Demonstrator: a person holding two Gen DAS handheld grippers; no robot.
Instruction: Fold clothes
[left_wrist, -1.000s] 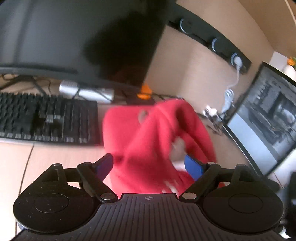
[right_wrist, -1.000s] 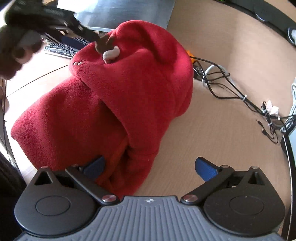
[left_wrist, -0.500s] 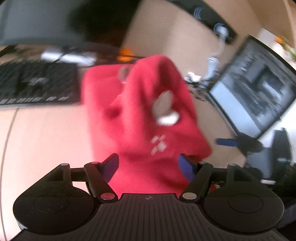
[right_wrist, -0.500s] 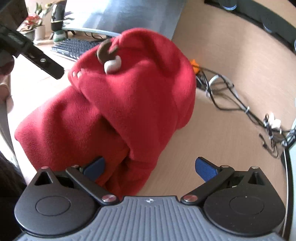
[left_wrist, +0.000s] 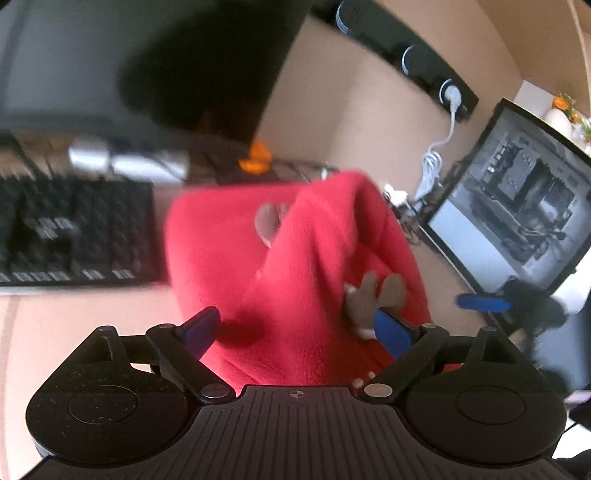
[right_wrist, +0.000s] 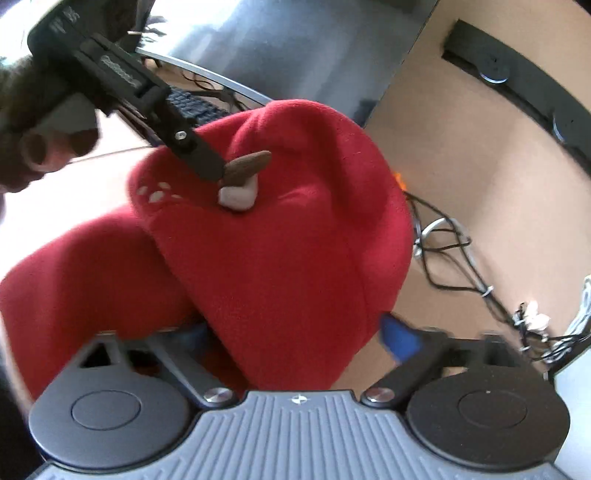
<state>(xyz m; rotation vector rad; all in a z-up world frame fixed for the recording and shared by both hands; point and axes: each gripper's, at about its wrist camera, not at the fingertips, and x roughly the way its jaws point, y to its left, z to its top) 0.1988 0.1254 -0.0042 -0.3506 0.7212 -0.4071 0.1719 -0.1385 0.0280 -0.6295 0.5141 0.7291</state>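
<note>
A red fleece (left_wrist: 295, 258) lies in a loose heap on the wooden desk (right_wrist: 454, 173), folded partly over itself so that one thick flap rises above the lower layer. On the flap sits a small brown and cream antler (right_wrist: 242, 181), and next to it a few pale paw marks (right_wrist: 157, 192).

The left gripper (left_wrist: 295, 328) points down at the near side of the heap. Its jaws have just been opening and now stand wide apart; the fleece is between them, but the left pad shows clear of the cloth and casts a shadow on it, so nothing is pinched. The right pad is just beside the antler.

The right gripper (right_wrist: 295, 332) is at the other side of the heap. Its jaws have just been closing, with the thick flap between them. The right pad is close against the edge of the flap, and the left pad is half hidden under the red cloth — whether the pads already press the fleece cannot be told, because this part is blurred.

In the right wrist view the left gripper reaches in from the upper left, with the person's hand (right_wrist: 44, 147) behind it, and its tip is at the antler.

Behind the fleece stands a black keyboard (left_wrist: 70, 236) under a dark monitor (left_wrist: 140, 59). A second screen (left_wrist: 517, 199) stands at the right, and cables (right_wrist: 454, 258) lie on the desk beside the heap.
</note>
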